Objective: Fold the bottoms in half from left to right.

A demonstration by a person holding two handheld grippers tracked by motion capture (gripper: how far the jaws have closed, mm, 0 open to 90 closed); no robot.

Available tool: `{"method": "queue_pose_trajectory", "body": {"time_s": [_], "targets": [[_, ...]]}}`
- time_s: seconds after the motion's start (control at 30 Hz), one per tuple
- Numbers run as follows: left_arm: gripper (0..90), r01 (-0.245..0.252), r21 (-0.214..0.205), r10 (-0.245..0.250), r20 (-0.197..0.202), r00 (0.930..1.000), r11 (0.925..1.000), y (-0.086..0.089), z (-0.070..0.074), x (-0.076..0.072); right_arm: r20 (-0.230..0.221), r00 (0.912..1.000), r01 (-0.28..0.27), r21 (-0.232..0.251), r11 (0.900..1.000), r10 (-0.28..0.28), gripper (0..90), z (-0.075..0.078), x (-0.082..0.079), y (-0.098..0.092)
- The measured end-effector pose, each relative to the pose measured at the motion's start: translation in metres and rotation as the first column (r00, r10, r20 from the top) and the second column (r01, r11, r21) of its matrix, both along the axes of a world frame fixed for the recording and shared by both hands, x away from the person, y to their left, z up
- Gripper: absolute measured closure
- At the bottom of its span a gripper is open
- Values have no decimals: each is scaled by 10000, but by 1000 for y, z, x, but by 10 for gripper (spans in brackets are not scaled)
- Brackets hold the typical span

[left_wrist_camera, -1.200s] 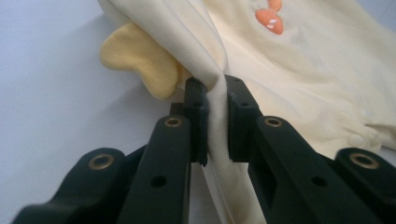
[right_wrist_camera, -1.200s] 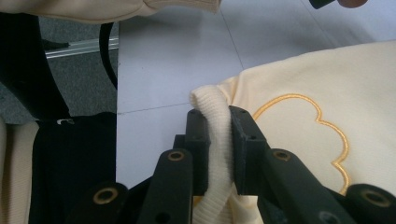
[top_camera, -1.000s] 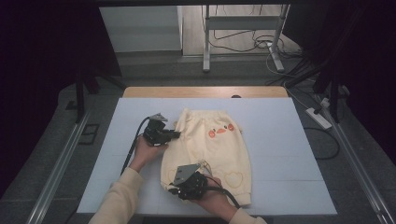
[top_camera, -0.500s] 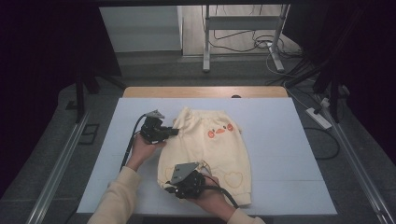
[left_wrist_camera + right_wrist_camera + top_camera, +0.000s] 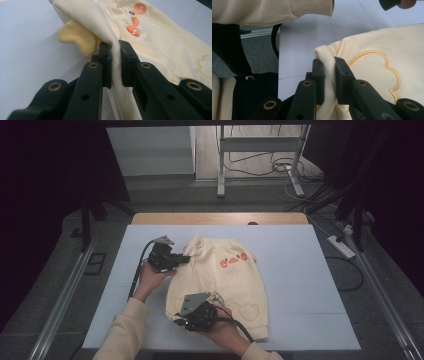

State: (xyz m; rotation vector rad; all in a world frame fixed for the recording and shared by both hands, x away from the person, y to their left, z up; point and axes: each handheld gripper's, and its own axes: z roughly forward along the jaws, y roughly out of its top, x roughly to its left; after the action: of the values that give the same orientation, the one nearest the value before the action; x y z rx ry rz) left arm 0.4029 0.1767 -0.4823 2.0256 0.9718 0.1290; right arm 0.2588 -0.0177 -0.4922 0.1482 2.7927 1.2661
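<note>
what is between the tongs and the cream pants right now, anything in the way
Nothing visible. The left tongs are shut directly on a fold of the cream pants near the waist, and the right tongs are shut on a ribbed cuff at the near end. Cloth sits straight between both pairs.

left claw (image 5: 184,259): black, brass rivets, grey three-cornered plate, black cable | right claw (image 5: 178,322): same build | sleeves (image 5: 122,332): cream, ribbed cuffs
</note>
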Motion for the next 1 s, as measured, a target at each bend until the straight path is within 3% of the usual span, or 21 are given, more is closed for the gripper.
{"method": "queue_pose_trajectory", "body": {"time_s": [0.37,0.5,0.6,0.73,0.83,1.0], "targets": [[817,-296,-497,305,170,9994,9983,14,10,-3,182,9998,-134,536,9985,125,808,13,1,6],[817,-232,-220,234,103,9997,9995,9,6,-1,120,9999,-116,371,9992,112,808,8,2,10],[817,-275,-347,278,76,9996,9990,12,7,-1,67,9999,-154,274,9995,153,808,4,3,12],[818,-342,-567,353,184,9992,9978,17,15,-3,-22,9997,-225,459,9987,227,809,7,5,15],[818,-401,-640,426,372,9984,9971,21,23,-6,161,9992,-386,685,9969,376,809,14,3,17],[819,-437,-530,448,198,9988,9976,20,19,-4,149,9992,-393,805,9960,383,810,16,3,15]]}}
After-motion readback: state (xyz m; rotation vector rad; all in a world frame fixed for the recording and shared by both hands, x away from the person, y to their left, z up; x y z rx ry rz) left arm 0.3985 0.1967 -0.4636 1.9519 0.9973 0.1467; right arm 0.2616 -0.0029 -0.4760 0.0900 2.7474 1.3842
